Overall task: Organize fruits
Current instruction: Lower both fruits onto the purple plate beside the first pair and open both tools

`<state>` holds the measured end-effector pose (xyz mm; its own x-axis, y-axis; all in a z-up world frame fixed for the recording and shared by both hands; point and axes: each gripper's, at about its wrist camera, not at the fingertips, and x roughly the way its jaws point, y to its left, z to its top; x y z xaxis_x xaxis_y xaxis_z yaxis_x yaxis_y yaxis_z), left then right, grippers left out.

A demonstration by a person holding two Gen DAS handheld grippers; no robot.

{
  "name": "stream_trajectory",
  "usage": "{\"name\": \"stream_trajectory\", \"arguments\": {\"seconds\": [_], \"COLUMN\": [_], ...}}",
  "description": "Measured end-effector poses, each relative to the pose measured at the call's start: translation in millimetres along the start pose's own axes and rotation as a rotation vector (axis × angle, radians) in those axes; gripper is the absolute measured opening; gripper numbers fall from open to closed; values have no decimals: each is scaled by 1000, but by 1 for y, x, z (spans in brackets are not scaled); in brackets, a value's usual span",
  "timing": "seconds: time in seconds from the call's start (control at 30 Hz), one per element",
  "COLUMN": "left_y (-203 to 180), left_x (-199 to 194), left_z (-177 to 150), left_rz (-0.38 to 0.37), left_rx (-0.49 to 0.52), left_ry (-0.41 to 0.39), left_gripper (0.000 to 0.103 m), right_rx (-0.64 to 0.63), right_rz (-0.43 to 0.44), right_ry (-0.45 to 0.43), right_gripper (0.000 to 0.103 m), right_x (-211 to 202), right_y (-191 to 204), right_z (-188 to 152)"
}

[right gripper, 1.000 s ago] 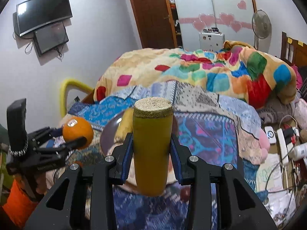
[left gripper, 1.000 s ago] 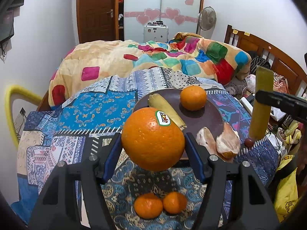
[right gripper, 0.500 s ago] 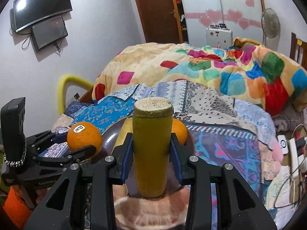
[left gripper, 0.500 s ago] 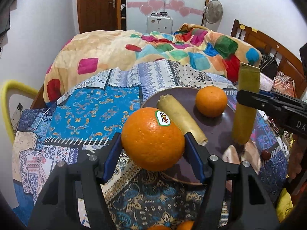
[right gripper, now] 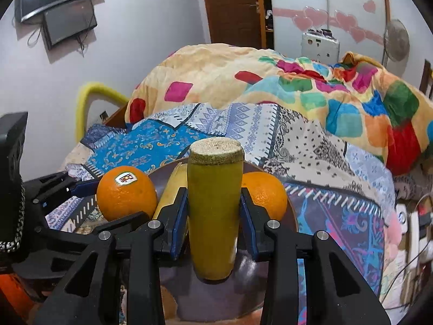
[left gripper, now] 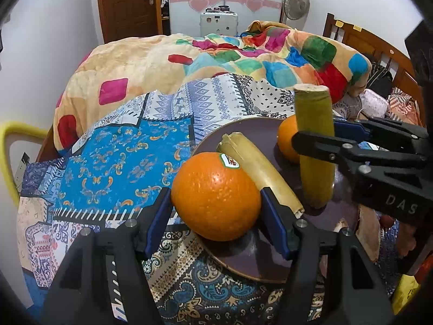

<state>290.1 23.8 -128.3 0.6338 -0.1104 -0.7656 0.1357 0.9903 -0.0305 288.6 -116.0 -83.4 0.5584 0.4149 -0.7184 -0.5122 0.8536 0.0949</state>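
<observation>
My left gripper (left gripper: 216, 211) is shut on a large orange with a sticker (left gripper: 216, 196), held over the near left rim of a dark round plate (left gripper: 251, 260). It also shows in the right wrist view (right gripper: 126, 193). My right gripper (right gripper: 213, 211) is shut on a yellow-green banana piece (right gripper: 215, 211), held upright with its lower end on or just above the plate (right gripper: 189, 300). That piece also shows in the left wrist view (left gripper: 315, 149). A pale banana piece (left gripper: 259, 172) and a smaller orange (left gripper: 288, 142) lie on the plate.
The plate sits on a patterned blue cloth (left gripper: 113, 162) over a bed. A bright quilt (left gripper: 216, 59) is heaped behind. Peeled fruit pieces (left gripper: 368, 230) lie at the plate's right edge. A yellow chair frame (left gripper: 10, 162) stands at the left.
Both grippers have moved forward and down toward the plate. The orange now hangs over the plate's rim, and the upright banana piece has come down onto the plate's middle.
</observation>
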Motion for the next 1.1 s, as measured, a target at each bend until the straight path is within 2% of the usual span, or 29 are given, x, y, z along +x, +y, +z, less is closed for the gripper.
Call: {"name": "stream_trajectory", "arguments": {"seconds": [0.2,0.37,0.5,0.73,0.83,0.9,1.1], "left_y": [-1,1,4,6,5,3,1], "left_x": [3,0,-9,-27,-39,-47,-78], "left_z": [2,0,-2,-2,-3,-5,-20], "left_rz": [0,-12,-14,-11,-1,2,23], "left_rx": [3,-1,-10,-18,-21,-22,-22], "left_ry": [3,1,-26,-45,-64,-73,-106], "left_gripper": [65,67,73,73,74,75,82], "right_rx": [-23,10,11,26,23,21,43], "right_rz": [-31,6,3,21,11,3,-3], "right_ry": [-1,8,9,2,-21,-39,-88], "right_gripper": [34,34,35,35,42,51,71], "right_x": [3,5,4,-11,-26,-37,-73], "right_y": [7,3,2,-1,-2,-3,-6], "right_z": [2,4,3,-1,-4,-8,-23]}}
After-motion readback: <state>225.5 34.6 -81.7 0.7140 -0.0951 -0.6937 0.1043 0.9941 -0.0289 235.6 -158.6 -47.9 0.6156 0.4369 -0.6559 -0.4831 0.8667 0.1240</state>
